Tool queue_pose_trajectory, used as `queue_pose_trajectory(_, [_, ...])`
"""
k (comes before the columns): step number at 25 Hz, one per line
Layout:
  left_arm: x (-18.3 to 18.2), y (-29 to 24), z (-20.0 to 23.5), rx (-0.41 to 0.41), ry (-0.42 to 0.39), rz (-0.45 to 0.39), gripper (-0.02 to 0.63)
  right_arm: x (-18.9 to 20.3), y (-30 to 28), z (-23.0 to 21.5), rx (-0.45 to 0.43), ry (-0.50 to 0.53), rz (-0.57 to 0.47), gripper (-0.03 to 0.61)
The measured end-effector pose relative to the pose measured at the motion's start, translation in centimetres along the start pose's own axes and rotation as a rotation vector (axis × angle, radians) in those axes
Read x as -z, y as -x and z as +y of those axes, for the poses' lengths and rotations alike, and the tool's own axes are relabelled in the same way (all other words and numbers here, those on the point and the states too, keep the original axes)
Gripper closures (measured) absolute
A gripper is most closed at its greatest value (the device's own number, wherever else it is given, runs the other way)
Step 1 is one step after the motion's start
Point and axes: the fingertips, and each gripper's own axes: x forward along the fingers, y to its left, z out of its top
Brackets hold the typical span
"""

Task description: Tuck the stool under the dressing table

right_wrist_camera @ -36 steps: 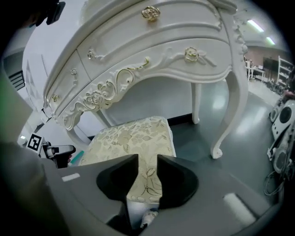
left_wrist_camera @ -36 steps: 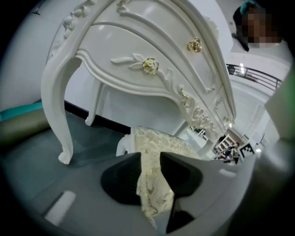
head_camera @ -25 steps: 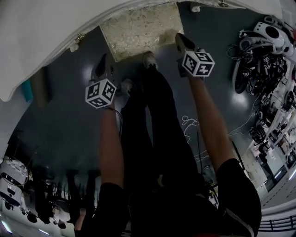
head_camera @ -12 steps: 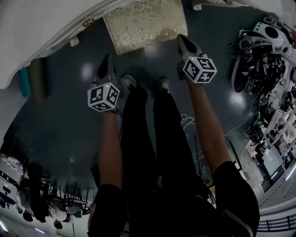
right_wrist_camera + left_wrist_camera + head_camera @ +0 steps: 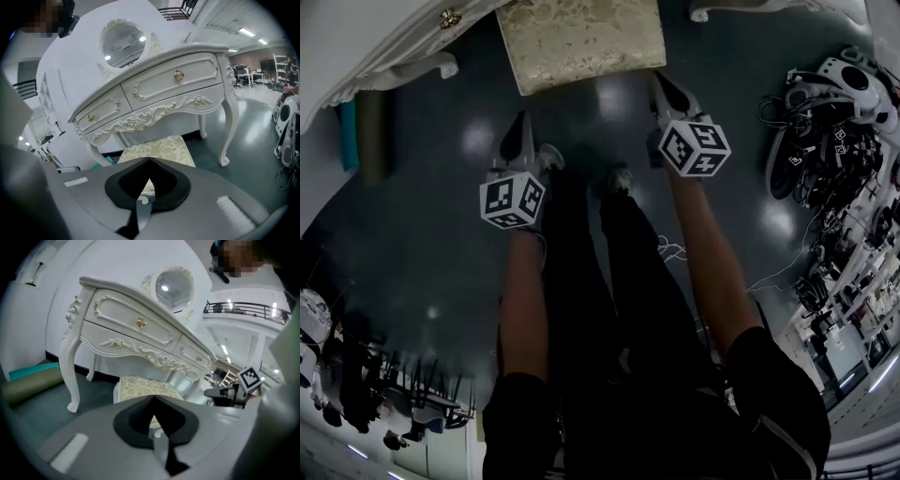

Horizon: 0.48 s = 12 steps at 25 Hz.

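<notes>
Dark glossy floor (image 5: pixel 422 216) throughout, with a white dressing table (image 5: pixel 366 37) at the upper left of the head view and a heap of dark equipment (image 5: pixel 834 122) along the right edge.

Stool (image 5: pixel 581 37): cream brocade seat, set between the table's curved legs. Far left corner tucked beneath the tabletop, near portion still out over the floor. Confirmed in the left gripper view (image 5: pixel 145 387) and the right gripper view (image 5: pixel 157 147), with the seat low under the carved drawer front (image 5: pixel 154 89).

Left gripper (image 5: pixel 520 127): jaws fully together, nothing between the pads. Tip pointed toward the seat's near left corner, apart from it.

Right gripper (image 5: pixel 660 82): jaws likewise closed and empty. Tip just short of the seat's near right corner, not touching.

Changes against 1.0 s ago:
- Right tip then overlapping the seat's near right corner; now clear of it.
- Left tip then directly beside the near left corner; now separated by bare floor.
- 1 shoe then against the seat's near edge; now both shoes (image 5: pixel 551 155) drawn back from it.
- Table shifted toward the upper left of the head view, with more of the seat exposed.
- Both jaw pairs closed then as now.

Also present: olive roll (image 5: pixel 370 150) near the left table leg, and an oval mirror (image 5: pixel 124 40) above the tabletop.
</notes>
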Motion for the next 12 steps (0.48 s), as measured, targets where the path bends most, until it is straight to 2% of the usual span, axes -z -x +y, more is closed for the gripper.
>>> queue_pose_trajectory(6, [1.2,2.1,-3.8,-0.022,-0.027,-0.05,0.607,0.3,2.3,-1.0,-0.048,0.016,-0.03,0.581])
queue_pose_trajectory(12, [2.9,1.6,-4.2,-0.048,-0.089,-0.083,0.607,1.5,2.1,-1.1,-0.068,0.085,-0.059,0.581])
